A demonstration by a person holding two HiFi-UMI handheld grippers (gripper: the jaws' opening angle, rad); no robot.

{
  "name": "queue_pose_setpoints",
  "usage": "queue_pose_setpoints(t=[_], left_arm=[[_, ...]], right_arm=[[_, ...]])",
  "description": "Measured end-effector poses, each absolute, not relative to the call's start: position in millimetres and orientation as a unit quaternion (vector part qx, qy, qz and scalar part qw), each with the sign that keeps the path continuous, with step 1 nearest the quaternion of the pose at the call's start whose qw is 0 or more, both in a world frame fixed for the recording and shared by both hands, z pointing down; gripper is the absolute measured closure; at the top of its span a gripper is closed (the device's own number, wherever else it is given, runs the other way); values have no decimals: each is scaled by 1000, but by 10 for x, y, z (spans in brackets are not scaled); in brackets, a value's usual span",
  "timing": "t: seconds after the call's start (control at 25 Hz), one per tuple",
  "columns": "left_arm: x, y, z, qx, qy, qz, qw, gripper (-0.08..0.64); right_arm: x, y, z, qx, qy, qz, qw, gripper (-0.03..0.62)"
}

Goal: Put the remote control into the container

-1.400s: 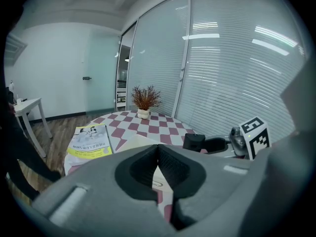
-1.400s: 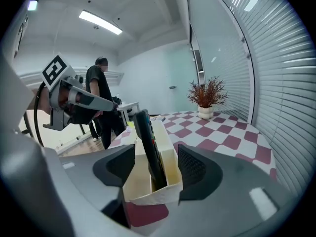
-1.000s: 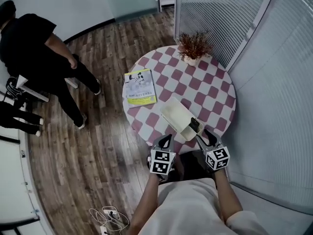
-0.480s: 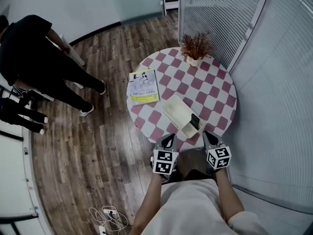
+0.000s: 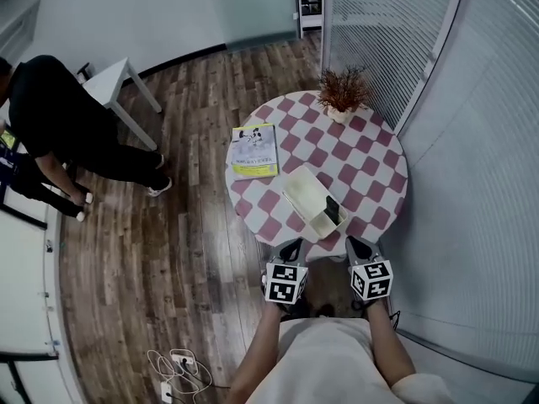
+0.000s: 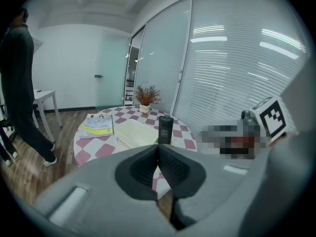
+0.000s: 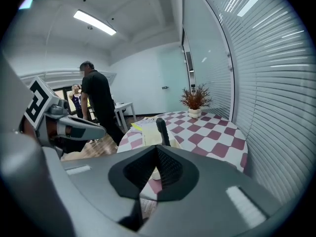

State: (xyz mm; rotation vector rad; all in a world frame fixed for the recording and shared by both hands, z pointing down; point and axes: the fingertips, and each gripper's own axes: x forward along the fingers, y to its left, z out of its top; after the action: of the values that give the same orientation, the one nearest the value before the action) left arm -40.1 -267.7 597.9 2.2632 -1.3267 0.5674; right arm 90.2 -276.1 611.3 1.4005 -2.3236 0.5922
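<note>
The black remote control stands tilted inside the cream container at its near end, on the round checked table. From the left gripper view the remote control rises out of the container; the right gripper view shows the remote control leaning in the container. My left gripper and right gripper hang side by side just off the table's near edge. Both are shut with nothing between the pads, as the left gripper and right gripper show in their own views.
A yellow-edged booklet lies at the table's left side. A potted dry plant stands at the far edge. Slatted glass walls curve round the right. A person in black bends over beside a white side table.
The right gripper's jaws have closed and both grippers have drawn back from the container, off the table's edge. The remote stays in the container. The person at left has moved further away.
</note>
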Motion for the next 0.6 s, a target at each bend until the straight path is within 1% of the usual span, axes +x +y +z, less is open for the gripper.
queue_pose_setpoints(t=[0.16,0.6], left_arm=[[-354,-2567,6013,817,-487,215,222,554],[-255,-2273,6021,813,-489,228,218,554]], right_arm=[[973,-2650,6125,502,-816,217,187,591],[1108,-2356,6095,515,-810,219,177,591]])
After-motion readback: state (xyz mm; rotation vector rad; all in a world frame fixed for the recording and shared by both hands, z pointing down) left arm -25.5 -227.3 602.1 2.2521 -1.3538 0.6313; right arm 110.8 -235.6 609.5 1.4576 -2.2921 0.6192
